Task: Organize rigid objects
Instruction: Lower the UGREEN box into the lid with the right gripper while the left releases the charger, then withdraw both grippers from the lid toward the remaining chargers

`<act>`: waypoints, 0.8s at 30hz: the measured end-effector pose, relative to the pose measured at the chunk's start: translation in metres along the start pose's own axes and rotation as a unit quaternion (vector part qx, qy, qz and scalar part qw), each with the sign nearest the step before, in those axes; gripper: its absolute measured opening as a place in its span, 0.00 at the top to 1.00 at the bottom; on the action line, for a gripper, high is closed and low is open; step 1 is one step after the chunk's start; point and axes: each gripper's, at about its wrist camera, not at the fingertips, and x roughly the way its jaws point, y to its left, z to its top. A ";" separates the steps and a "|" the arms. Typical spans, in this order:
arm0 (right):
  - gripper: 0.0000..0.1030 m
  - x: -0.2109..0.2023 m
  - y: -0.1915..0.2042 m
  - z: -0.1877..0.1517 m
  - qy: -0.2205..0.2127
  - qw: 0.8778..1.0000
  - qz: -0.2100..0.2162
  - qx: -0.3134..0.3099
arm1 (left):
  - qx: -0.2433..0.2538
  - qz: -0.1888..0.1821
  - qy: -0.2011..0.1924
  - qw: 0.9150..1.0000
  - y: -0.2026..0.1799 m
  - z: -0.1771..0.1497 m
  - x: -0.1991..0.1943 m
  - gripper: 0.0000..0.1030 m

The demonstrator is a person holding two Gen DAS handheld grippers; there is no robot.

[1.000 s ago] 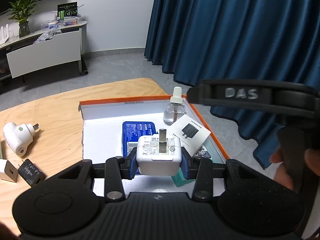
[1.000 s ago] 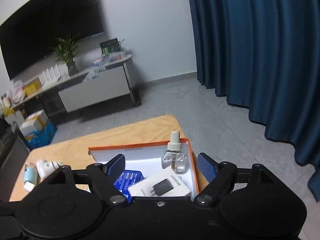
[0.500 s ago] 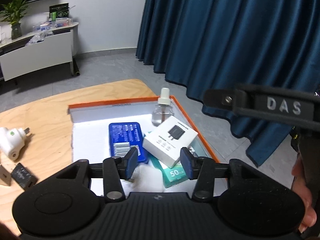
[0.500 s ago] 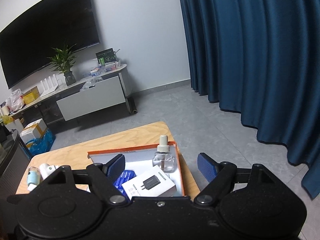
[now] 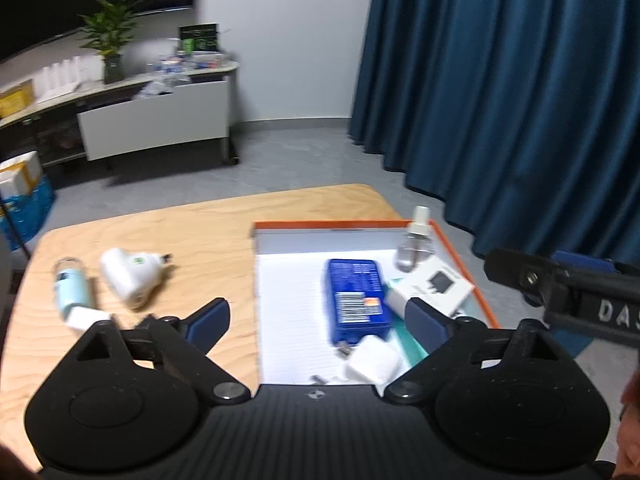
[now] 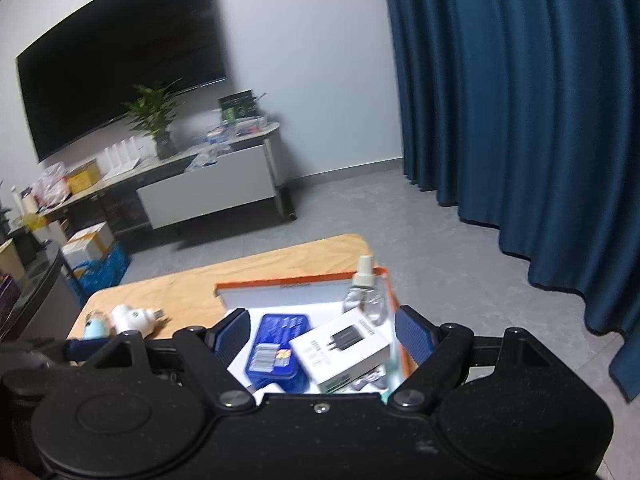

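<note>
The white charger (image 5: 373,363) lies loose at the near edge of the orange-rimmed box (image 5: 460,248) on the counter (image 5: 192,232), prongs pointing toward the blue case (image 5: 357,294), whose long axis runs away from the camera. The left hand-held gripper (image 5: 318,322) has just been opening and stands wide, with nothing clamped. The right hand-held gripper (image 6: 322,336) is wide and empty, lettered "DAS".

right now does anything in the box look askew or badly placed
Yes: the white charger box sits tilted, propped on the blue case and other packaging rather than flat. The white plug adapter lies loose in the tray.
</note>
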 end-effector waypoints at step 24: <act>0.01 0.008 0.091 -0.028 0.021 0.997 0.044 -0.068 | -0.067 0.092 -0.003 0.993 0.084 -0.021 -0.030 0.00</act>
